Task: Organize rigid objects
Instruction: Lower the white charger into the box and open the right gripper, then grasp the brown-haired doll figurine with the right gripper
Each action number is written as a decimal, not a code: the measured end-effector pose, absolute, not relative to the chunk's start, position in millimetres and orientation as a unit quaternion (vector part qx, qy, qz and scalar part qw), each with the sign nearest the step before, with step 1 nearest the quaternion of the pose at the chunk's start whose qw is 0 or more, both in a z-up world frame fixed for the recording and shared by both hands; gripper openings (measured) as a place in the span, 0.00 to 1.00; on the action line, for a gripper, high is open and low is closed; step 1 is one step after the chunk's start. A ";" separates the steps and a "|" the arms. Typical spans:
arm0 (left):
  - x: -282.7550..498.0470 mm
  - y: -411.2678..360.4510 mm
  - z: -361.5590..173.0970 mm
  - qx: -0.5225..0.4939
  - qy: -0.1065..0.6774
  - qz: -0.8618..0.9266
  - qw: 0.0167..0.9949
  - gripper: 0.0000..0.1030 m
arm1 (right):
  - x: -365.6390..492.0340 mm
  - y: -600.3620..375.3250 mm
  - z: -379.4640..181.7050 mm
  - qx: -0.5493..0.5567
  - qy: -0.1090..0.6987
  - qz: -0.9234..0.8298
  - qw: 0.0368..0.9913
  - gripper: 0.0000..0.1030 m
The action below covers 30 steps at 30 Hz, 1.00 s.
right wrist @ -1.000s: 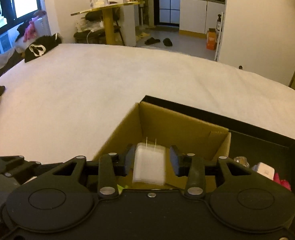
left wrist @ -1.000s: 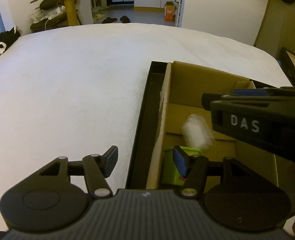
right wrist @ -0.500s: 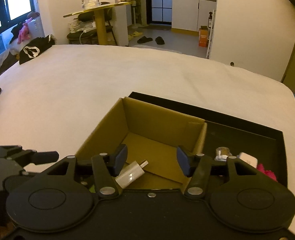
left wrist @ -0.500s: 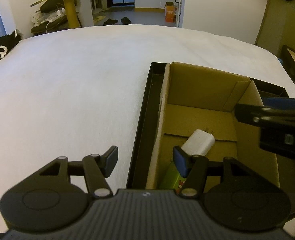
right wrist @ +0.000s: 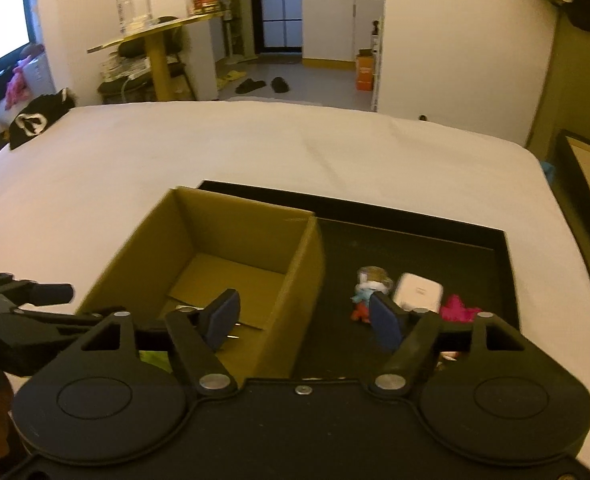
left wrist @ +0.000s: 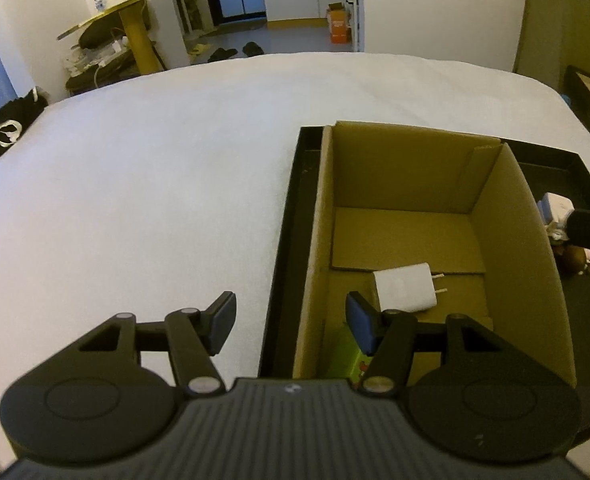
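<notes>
Charger-wise it's just one: a single white wall plug (left wrist: 405, 287) lying flat on the floor of the cardboard box (left wrist: 507, 216), two prongs sticking out to the right. One green item (left wrist: 349, 360) sits in the box's near corner, mostly hidden, can't tell what it is. The box stands in the left end of one black tray (right wrist: 475, 236) on the white bed (left wrist: 135, 184). Out on the tray floor I count three loose things bunched together: a little figure (right wrist: 365, 292), a white rounded case (right wrist: 419, 292) and something pink (right wrist: 457, 308). Left gripper (left wrist: 291, 322) hangs over the box's left wall, jaws apart with nothing gripped. Right gripper (right wrist: 303, 322) is over the box's right wall, jaws spreading wider, nothing between them either.
</notes>
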<state>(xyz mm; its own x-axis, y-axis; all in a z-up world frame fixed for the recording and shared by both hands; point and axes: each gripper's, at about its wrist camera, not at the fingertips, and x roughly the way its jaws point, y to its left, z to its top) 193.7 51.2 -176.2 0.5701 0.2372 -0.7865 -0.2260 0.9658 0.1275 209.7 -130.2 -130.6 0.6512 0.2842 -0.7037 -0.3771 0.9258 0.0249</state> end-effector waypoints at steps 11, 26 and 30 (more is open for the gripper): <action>197.4 44.7 -180.0 0.020 0.450 0.136 0.883 0.52 | 219.5 -173.3 -154.2 -0.046 0.383 0.126 0.914 0.82; 204.7 30.3 -186.5 0.055 0.455 0.146 0.877 0.20 | 226.0 -215.4 -197.0 0.012 0.389 0.109 0.915 0.81; 207.1 29.1 -185.6 0.054 0.451 0.152 0.878 0.16 | 233.7 -221.5 -205.9 0.031 0.398 0.108 0.910 0.79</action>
<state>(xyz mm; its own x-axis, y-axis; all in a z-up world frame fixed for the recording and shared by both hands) 207.1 29.1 -185.6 0.5468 0.3156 -0.7755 -0.2182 0.9479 0.2319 233.7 -221.5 -205.9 0.6595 0.2214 -0.7184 -0.1728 0.9747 0.1417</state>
